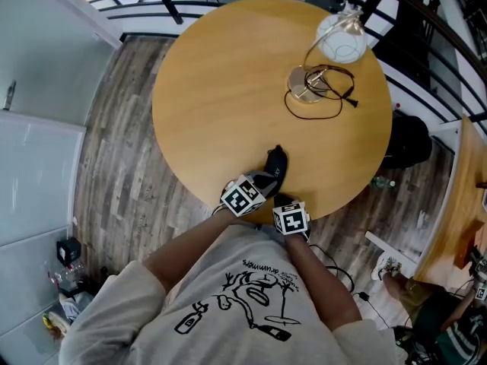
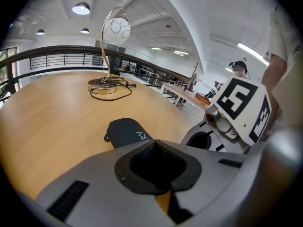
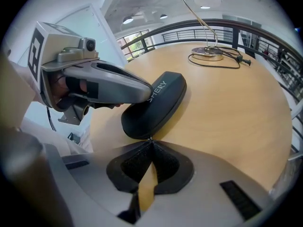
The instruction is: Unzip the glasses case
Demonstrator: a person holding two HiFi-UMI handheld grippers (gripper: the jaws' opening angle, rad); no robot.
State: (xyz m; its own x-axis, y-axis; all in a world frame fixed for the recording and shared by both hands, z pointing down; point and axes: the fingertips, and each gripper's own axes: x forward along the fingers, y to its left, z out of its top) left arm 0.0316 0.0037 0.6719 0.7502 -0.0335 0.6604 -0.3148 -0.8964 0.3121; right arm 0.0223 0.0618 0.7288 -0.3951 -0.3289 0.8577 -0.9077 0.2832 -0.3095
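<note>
Closest, my right gripper (image 3: 150, 140) has its jaws pinched together against the glasses case (image 3: 158, 103) at the tabletop (image 1: 228, 90) near edge; the left gripper (image 2: 154, 142), jaws also closed, touches it.

Round wooden table (image 1: 228, 90): glasses case (image 1: 275, 166), lamp (image 1: 303, 86)

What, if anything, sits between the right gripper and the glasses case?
Nothing visible does. The right gripper, fingers closed, sits right at the near end of the glasses case. The left gripper lies against the case's top, clear of that end.
</note>
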